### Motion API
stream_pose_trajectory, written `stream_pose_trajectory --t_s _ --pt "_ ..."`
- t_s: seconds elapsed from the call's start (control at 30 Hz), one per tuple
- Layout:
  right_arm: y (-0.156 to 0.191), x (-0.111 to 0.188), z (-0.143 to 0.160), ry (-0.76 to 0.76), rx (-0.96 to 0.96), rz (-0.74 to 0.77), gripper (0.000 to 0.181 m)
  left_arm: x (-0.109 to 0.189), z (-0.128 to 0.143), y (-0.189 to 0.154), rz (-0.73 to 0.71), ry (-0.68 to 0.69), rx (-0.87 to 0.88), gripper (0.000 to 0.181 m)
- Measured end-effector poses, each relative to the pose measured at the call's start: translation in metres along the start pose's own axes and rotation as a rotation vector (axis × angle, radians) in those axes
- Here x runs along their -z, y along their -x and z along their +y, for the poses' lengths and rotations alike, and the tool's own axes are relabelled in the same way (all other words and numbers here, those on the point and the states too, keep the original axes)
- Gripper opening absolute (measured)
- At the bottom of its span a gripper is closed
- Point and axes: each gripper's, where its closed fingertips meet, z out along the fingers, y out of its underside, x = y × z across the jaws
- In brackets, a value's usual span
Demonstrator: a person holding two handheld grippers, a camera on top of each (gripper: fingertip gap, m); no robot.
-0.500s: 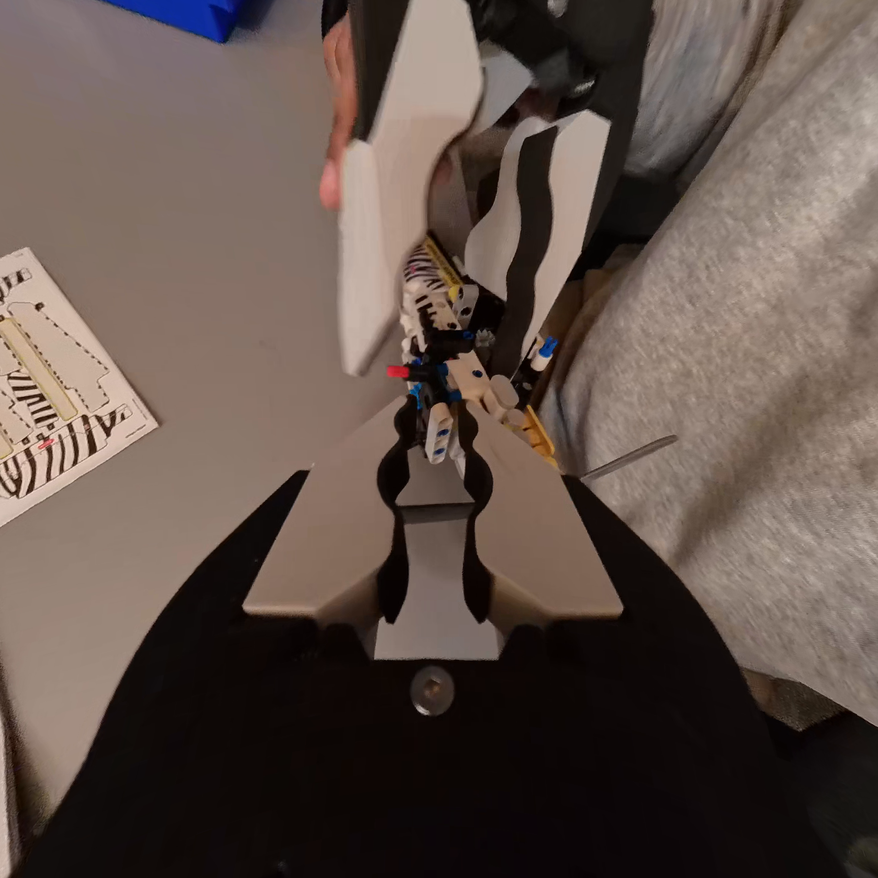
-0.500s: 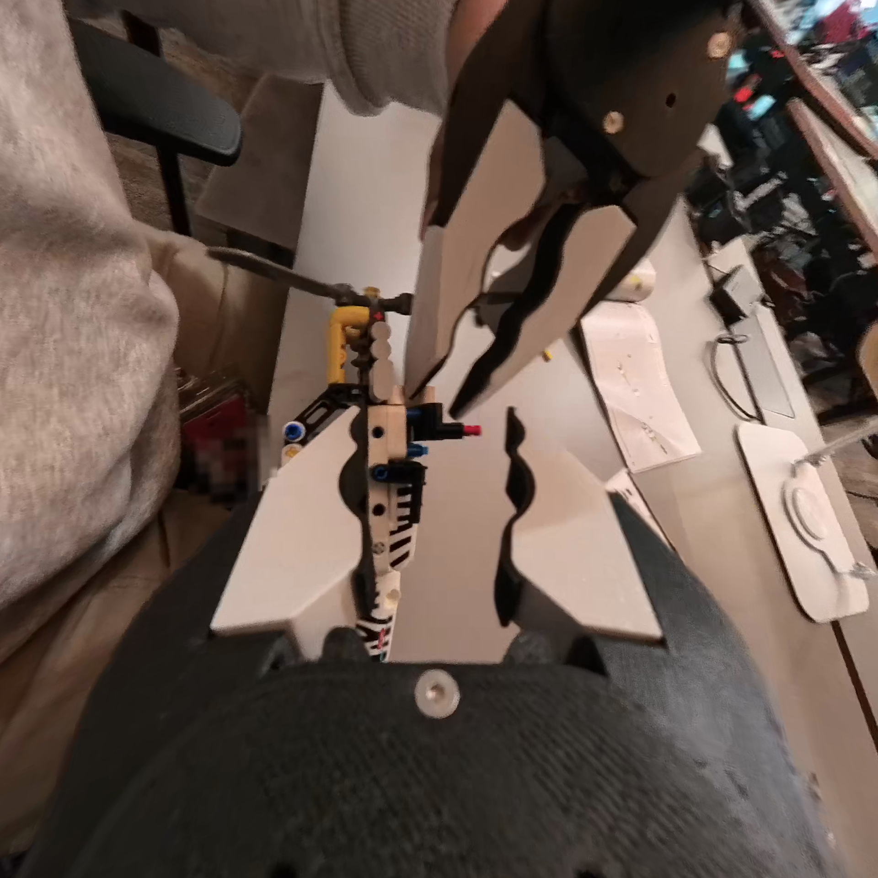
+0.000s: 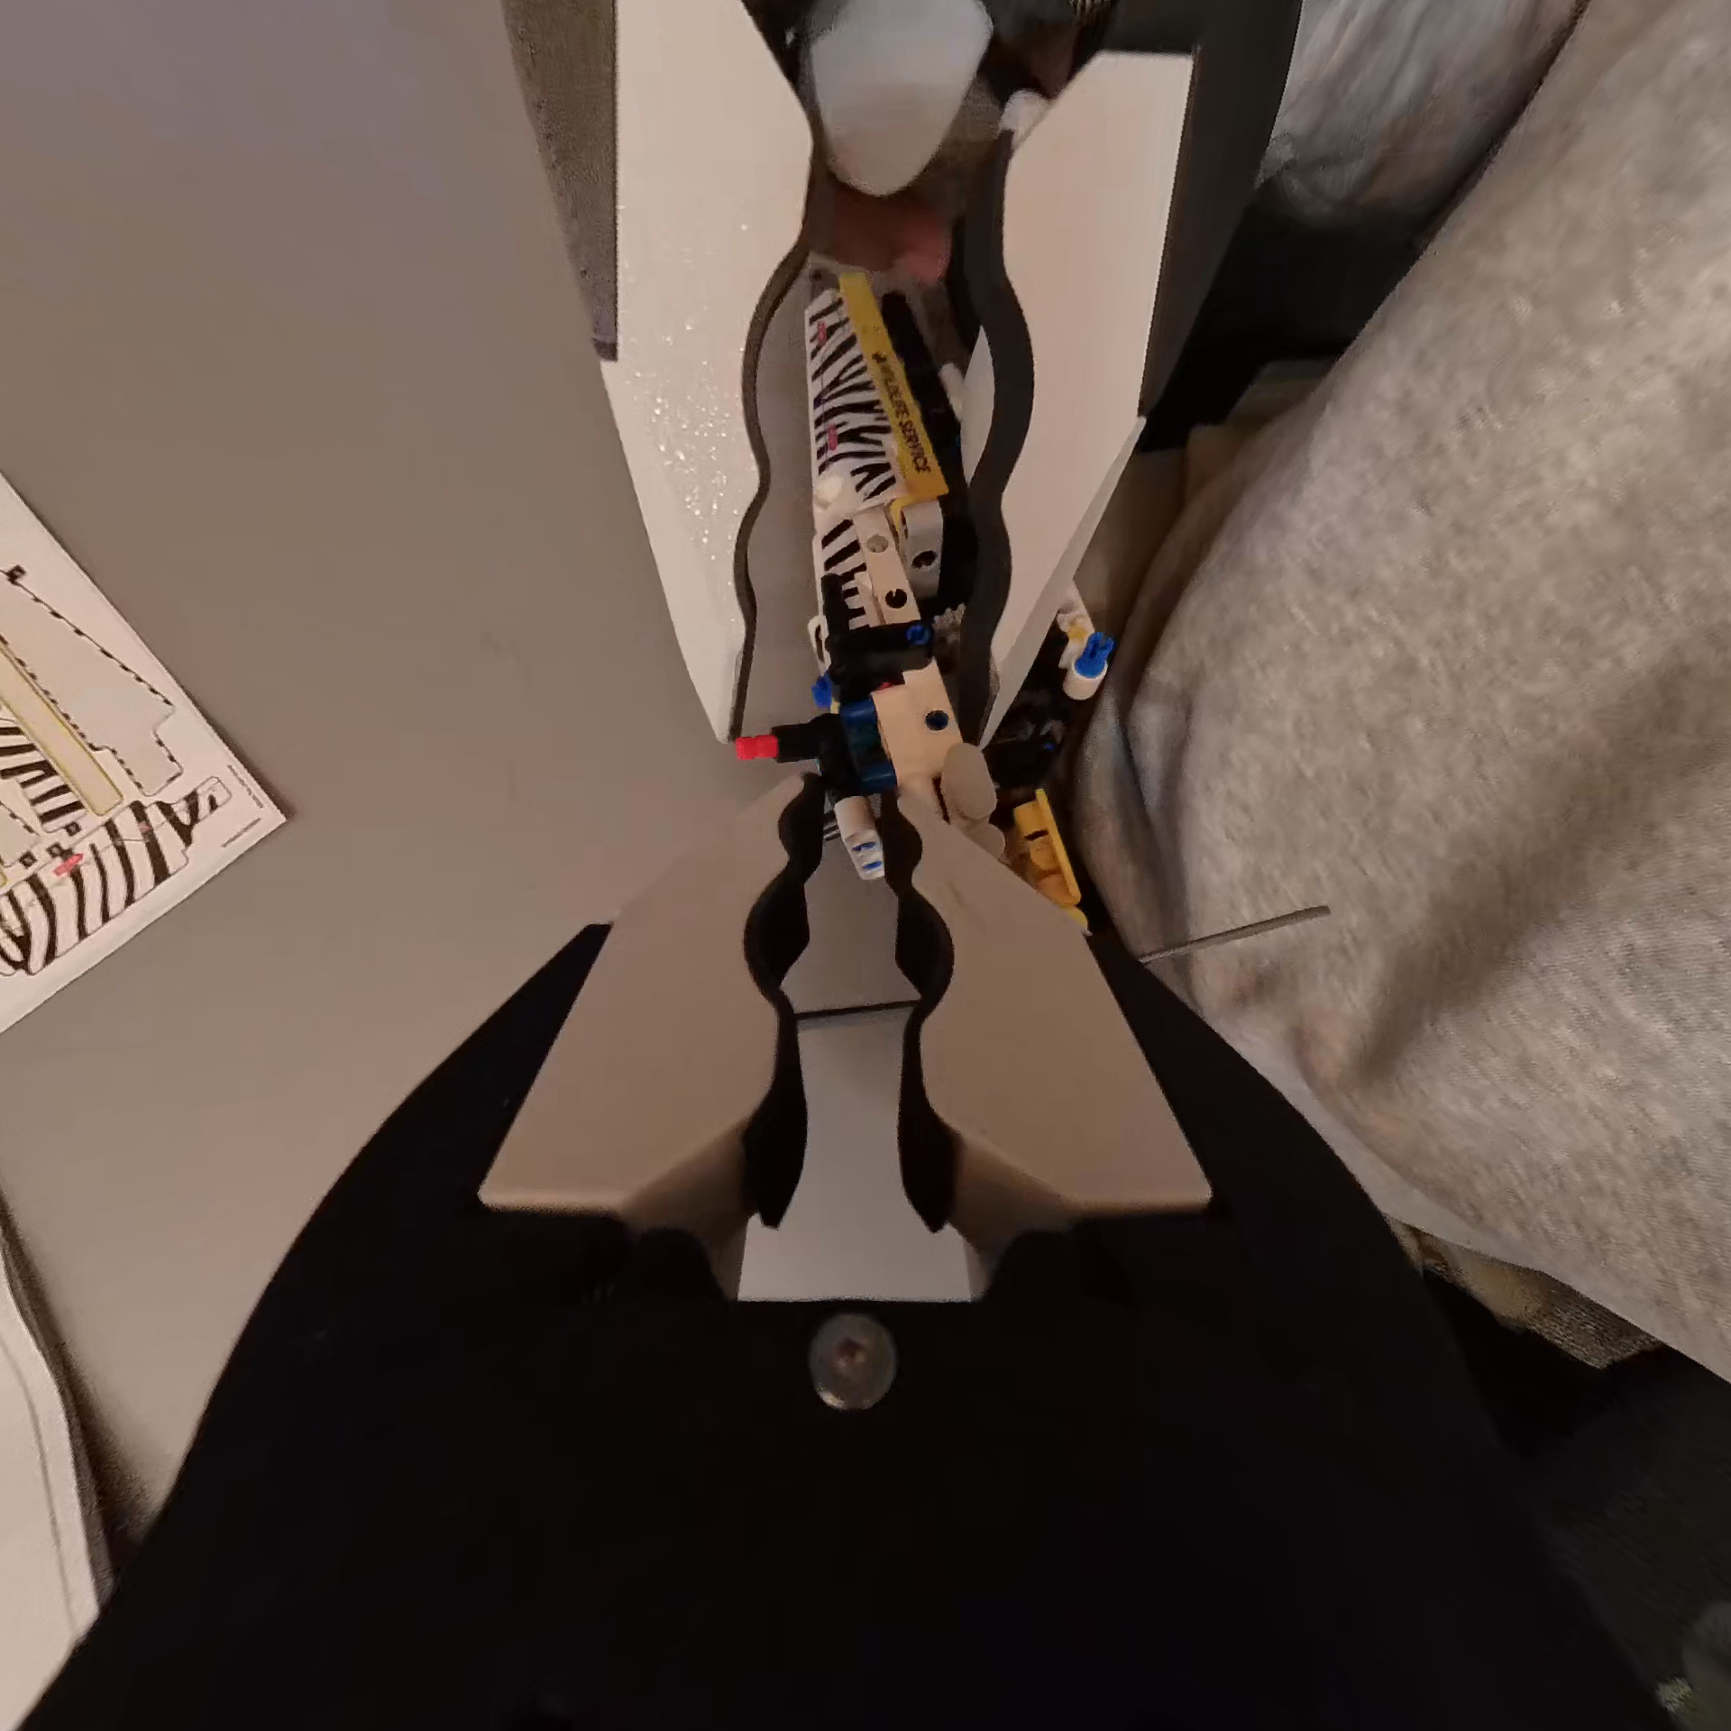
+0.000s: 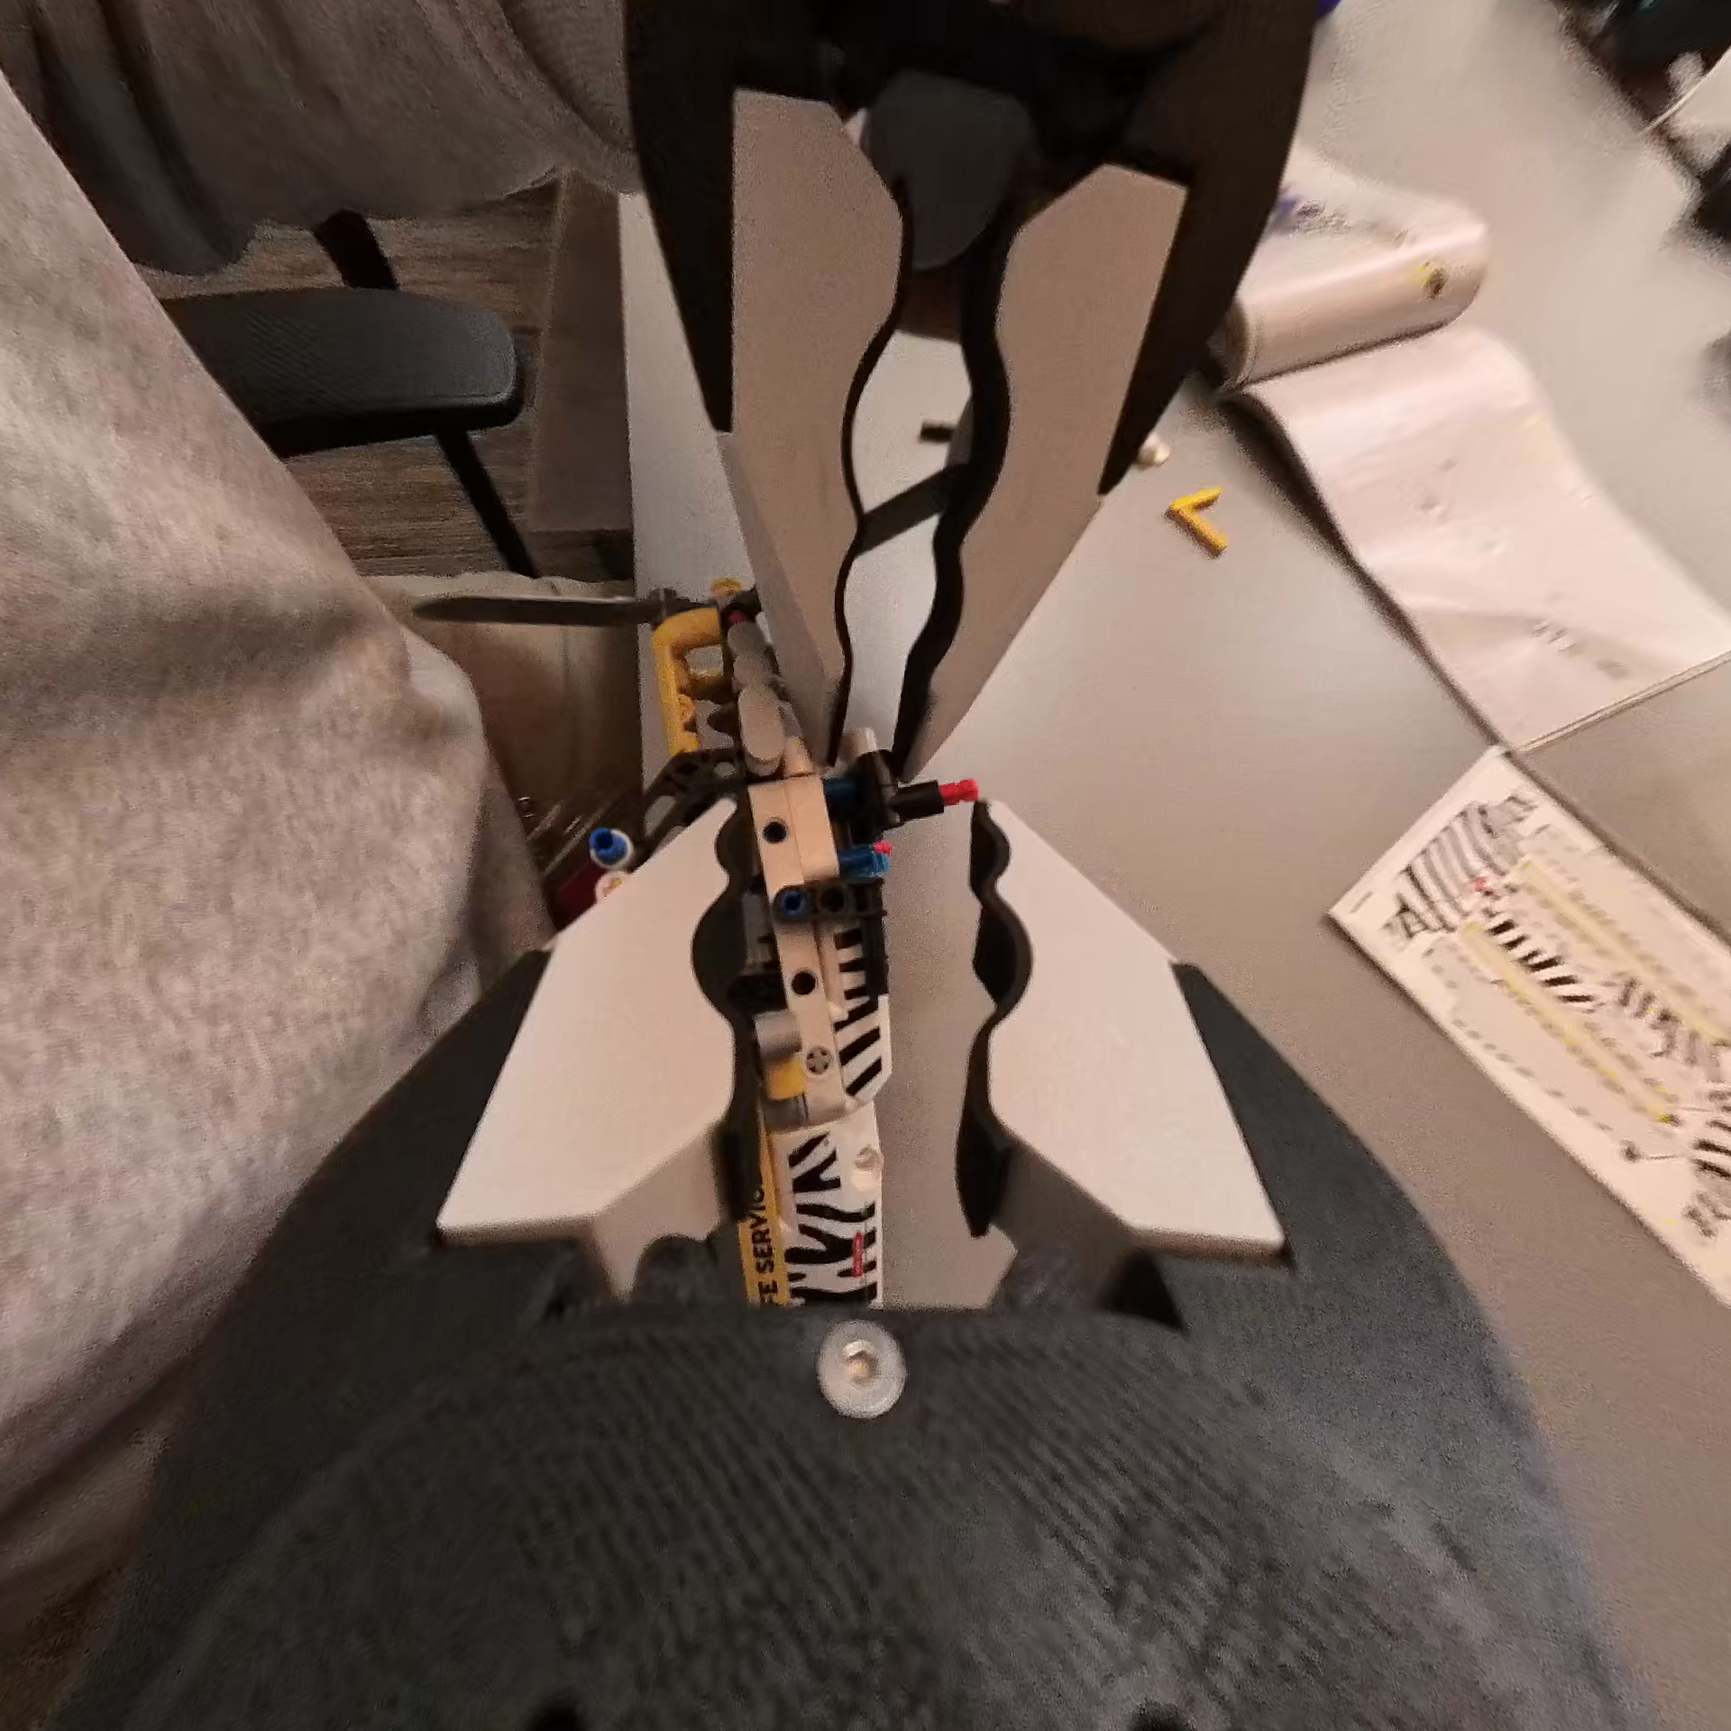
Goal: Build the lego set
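The lego model (image 4: 834, 1199), a long zebra-striped body with a yellow strip, tan beams and blue and red pins, lies between the jaws of my right gripper (image 4: 857, 820). It rests against one finger, with a clear gap to the other. It also shows in the left wrist view (image 3: 852, 412), inside the right gripper (image 3: 862, 731) facing me. My left gripper (image 3: 848, 815) is shut on a small white pin piece (image 3: 862, 838) at the model's near end. In the right wrist view the left gripper (image 4: 866, 759) meets the model tip to tip.
All this hangs at the grey table's (image 3: 328, 375) edge, by a person's grey clothing (image 3: 1405, 656). A zebra sticker sheet (image 4: 1546, 983), an instruction booklet (image 4: 1499, 543), a plastic bag (image 4: 1358, 281) and a yellow angled piece (image 4: 1197, 517) lie on the table. A chair armrest (image 4: 356, 365) is beyond the edge. Left and right tips are no more than a few centimetres apart.
The two grippers have swung into line, tip to tip, and come closer. The model sits deeper between the right jaws. The left gripper stays shut on the white piece.
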Motion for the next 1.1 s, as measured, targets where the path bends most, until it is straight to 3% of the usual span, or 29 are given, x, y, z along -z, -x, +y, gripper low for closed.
stream_pose_trajectory --t_s 0.2,0.33,0.5,0.8,0.93,1.1 --pt "-0.001 -0.002 0.012 0.060 0.025 0.022 0.046 -0.004 -0.002 0.002 0.003 -0.046 0.034 0.004" --pt "0.000 -0.003 0.013 0.062 0.018 0.016 0.043 -0.007 0.002 0.008 0.049 -0.051 0.126 0.030" --pt "-0.003 -0.003 0.015 0.088 -0.025 0.015 0.045 -0.007 -0.002 0.004 0.174 -0.083 0.162 0.021" --pt "-0.002 -0.012 0.025 0.115 -0.214 -0.056 0.069 -0.010 -0.001 -0.006 0.357 -0.037 0.185 0.030" --pt "0.007 -0.011 0.022 0.086 -0.224 -0.119 0.047 -0.009 -0.004 -0.009 0.375 -0.073 0.176 0.020" --pt "0.008 -0.011 0.021 0.071 -0.220 -0.092 0.045 -0.011 -0.004 -0.008 0.349 -0.073 0.152 0.015"
